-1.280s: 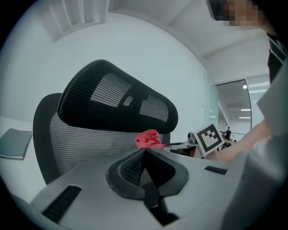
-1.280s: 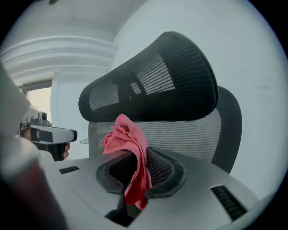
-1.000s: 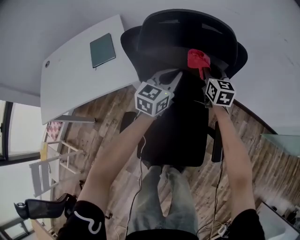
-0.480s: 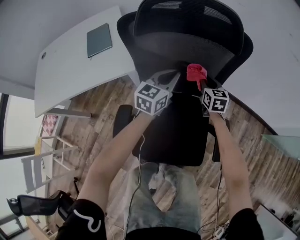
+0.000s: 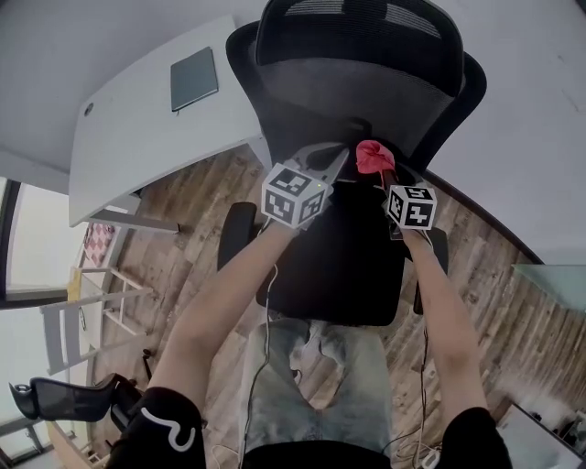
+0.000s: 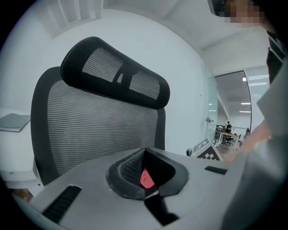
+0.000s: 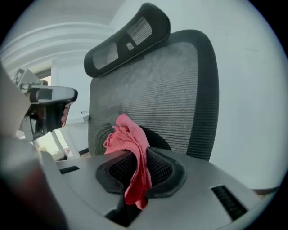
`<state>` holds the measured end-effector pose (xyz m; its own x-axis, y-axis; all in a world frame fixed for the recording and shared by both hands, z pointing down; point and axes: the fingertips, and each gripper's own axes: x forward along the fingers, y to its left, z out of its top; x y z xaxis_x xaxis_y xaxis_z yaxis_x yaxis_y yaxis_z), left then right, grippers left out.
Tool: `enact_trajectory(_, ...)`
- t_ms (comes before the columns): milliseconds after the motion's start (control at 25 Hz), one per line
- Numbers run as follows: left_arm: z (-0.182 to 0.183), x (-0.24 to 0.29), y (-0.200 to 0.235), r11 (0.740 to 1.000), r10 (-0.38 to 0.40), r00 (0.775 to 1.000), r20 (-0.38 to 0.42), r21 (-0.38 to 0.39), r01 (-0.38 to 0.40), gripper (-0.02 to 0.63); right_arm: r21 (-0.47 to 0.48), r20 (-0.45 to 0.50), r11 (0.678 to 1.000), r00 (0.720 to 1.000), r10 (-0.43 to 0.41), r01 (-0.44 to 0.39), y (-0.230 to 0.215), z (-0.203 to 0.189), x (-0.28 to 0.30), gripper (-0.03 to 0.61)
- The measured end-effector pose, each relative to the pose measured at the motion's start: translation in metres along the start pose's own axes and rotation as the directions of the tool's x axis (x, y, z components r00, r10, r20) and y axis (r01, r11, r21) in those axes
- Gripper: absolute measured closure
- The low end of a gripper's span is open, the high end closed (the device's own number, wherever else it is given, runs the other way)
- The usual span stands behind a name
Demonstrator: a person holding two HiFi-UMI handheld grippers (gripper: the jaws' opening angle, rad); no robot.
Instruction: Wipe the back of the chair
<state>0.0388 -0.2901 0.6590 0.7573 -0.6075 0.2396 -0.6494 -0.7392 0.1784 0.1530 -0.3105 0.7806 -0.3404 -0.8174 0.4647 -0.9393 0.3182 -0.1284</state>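
Head view: right gripper grasps a crumpled red cloth at frame centre, before the ribbed black mesh back of the chair; contact unclear | left gripper clenched beside it, red sliver behind its jaws hard to identify | curved headrest cropped at top | smooth white desk upper left
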Motion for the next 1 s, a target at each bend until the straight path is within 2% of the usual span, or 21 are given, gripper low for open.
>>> enact_trajectory(120, 0.019, 0.001, -0.013, 1.0, -0.006, 1.0, -0.01, 0.013, 0.006, 0.589, -0.001, 0.043, 1.0, 0.999, 0.016, -0.016, 0.002, 0.03, -0.02, 0.502)
enact_trajectory(360, 0.072, 0.012, -0.041, 0.998, -0.035, 0.999, -0.011, 0.045, 0.035, 0.589, -0.004, 0.129, 1.0, 0.991, 0.023, -0.023, -0.013, 0.117, -0.055, 0.502)
enact_trajectory(600, 0.117, 0.033, -0.055, 0.998, -0.048, 0.998, 0.027, 0.031, 0.047, 0.589, -0.006, 0.16, 1.0, 0.987, -0.009, 0.01, -0.043, 0.169, -0.068, 0.502)
enact_trajectory(800, 0.119, 0.047, -0.059, 0.998, -0.055, 0.998, 0.031, 0.029, 0.054, 0.589, 0.022, 0.185, 0.999, 0.982, -0.044, 0.041, -0.066, 0.181, -0.063, 0.502)
enact_trajectory(1000, 0.09, 0.052, -0.059, 0.999, -0.049, 0.999, 0.01, 0.012, 0.049, 0.589, 0.048, 0.151, 0.998, 0.987, -0.057, 0.05, -0.075, 0.148, -0.05, 0.503)
